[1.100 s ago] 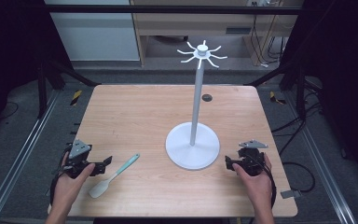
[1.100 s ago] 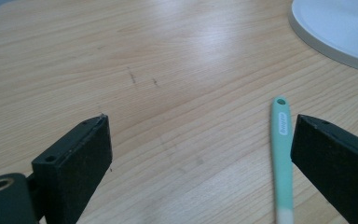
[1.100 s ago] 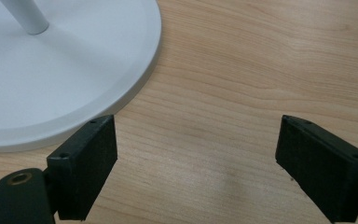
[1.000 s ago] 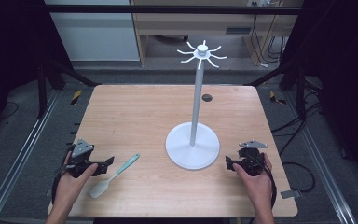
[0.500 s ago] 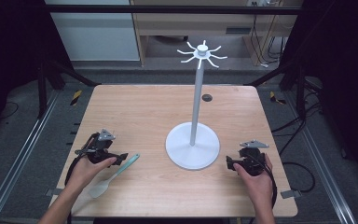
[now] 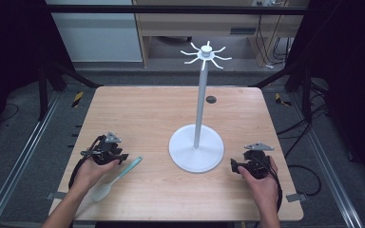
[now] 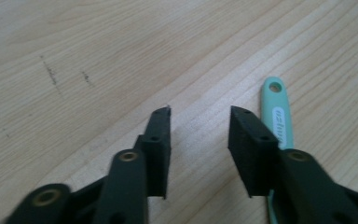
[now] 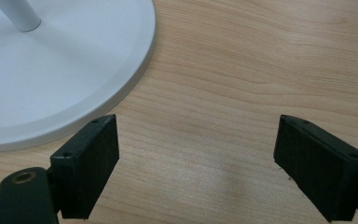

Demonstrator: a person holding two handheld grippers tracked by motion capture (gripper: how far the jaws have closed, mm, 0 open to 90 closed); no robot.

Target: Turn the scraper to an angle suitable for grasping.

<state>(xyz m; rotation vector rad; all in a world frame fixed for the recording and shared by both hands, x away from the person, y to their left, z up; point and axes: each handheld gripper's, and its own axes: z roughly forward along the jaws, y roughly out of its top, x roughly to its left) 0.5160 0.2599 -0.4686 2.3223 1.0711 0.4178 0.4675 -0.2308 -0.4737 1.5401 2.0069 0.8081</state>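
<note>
The left gripper (image 7: pixel 199 116), jaws partly open and empty, sits beside the mint spatula (image 7: pixel 276 112) at the frame's right; closing now would likely miss or nudge its handle. The right gripper (image 8: pixel 196 135) gapes wide, empty, by the stand's base (image 8: pixel 74 70). The high view adds the spatula's pale blade (image 6: pixel 102 191), lower left on the bench (image 6: pixel 142 109)

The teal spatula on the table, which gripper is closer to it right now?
Left. The left gripper sits right beside the spatula handle, one jaw overlapping it; the right gripper is across the table, past the white stand.
</note>
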